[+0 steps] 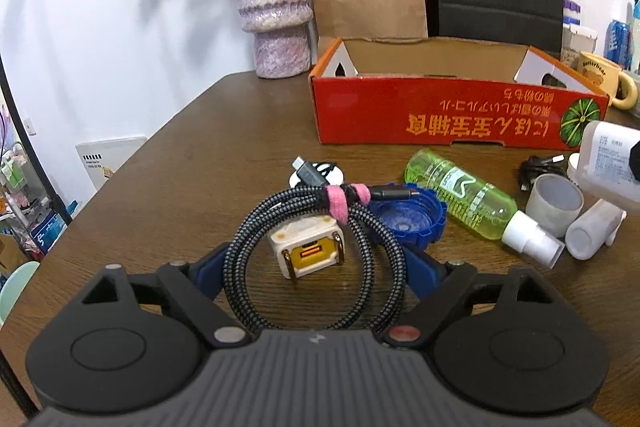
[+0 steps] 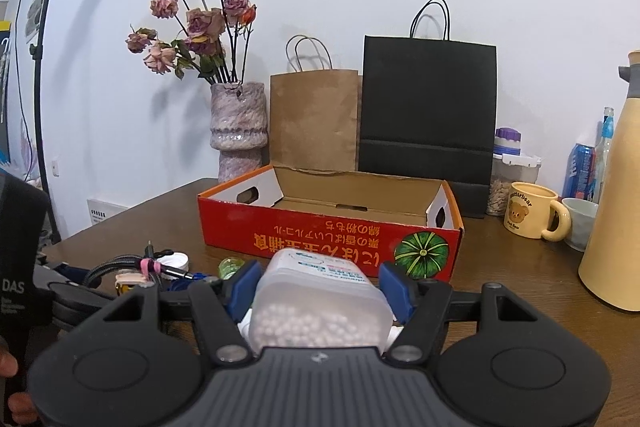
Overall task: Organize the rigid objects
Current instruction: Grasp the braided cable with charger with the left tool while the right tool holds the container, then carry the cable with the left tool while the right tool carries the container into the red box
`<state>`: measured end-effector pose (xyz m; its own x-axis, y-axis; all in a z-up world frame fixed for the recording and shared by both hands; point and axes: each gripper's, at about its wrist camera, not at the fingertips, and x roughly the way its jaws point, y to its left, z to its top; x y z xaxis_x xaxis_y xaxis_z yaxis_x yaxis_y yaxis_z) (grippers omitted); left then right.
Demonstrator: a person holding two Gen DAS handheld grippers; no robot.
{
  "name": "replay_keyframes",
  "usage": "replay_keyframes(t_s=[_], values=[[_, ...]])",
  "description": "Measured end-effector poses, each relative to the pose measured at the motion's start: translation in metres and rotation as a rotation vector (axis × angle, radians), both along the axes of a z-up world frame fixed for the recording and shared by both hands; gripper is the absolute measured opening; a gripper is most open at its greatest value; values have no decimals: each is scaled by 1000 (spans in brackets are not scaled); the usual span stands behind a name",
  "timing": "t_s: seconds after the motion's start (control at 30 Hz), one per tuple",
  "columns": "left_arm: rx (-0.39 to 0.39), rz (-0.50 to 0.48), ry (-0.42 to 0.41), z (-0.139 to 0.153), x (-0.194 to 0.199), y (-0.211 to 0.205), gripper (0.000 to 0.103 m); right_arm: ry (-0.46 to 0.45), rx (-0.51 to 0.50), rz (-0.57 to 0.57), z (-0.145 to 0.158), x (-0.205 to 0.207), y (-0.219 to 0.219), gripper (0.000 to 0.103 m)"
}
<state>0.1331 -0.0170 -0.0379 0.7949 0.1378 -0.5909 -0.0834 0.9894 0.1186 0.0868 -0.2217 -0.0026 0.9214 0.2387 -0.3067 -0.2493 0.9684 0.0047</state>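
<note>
- Desk [image 1: 192,131]: dark brown wood grain, rounded edge, matte.
- One red cardboard box [image 1: 452,115], open top, plain brown inside, orange print and a green pumpkin picture on its front wall; nothing seen in it; stands at the back of the desk.
- One braided black-grey cable [image 1: 304,259] coiled in a loop, two pink fuzzy straps; lies flat just ahead of the left gripper [image 1: 320,269].
- One small cream-and-yellow charger cube [image 1: 308,251], two metal prongs, inside the coil.
- Left fingers [image 1: 208,275] blue-padded, spread wide either side of the coil; whether the pads touch the cable cannot be told.
- One blue ridged plastic lid [image 1: 408,223], round, touching the coil's right side.
- One clear green spray bottle [image 1: 460,199], white nozzle, lying on its side.
- One grey tape roll [image 1: 554,205], one white cylinder beside it.
- Right gripper [image 2: 320,287]: blue fingers [image 2: 246,285] pinching one translucent rounded plastic jar [image 2: 320,303] of small white beads, held in front of the box.
- Two paper bags, one brown [image 2: 314,119], one black [image 2: 428,107].
- One speckled pink vase [image 2: 239,127], dried roses.
- One cream bear mug [image 2: 532,211].
</note>
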Motion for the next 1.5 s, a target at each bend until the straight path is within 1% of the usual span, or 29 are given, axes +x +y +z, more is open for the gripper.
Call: replay_keyframes(t_s=[0.3,0.53,0.8,1.0,1.13,1.33,1.5], values=[[-24,-14,-57,11,-17,1,88,-19,11,-17,1,-5,0,64],[-61,-25,-82,21,-26,3,88,-39,15,-27,5,-8,0,64],[-90,-80,-129,51,-32,-1,88,-91,13,-34,24,-7,1,64],[-107,-114,-179,79,-22,-8,88,-147,-6,-47,43,1,2,64],[-114,-128,-203,92,-11,-14,88,-173,-9,-58,54,11,3,64],[-129,-139,-225,103,7,-22,88,-196,2,-75,64,33,3,64],[-150,-129,-231,108,27,-23,88,-203,9,-90,67,53,1,64]])
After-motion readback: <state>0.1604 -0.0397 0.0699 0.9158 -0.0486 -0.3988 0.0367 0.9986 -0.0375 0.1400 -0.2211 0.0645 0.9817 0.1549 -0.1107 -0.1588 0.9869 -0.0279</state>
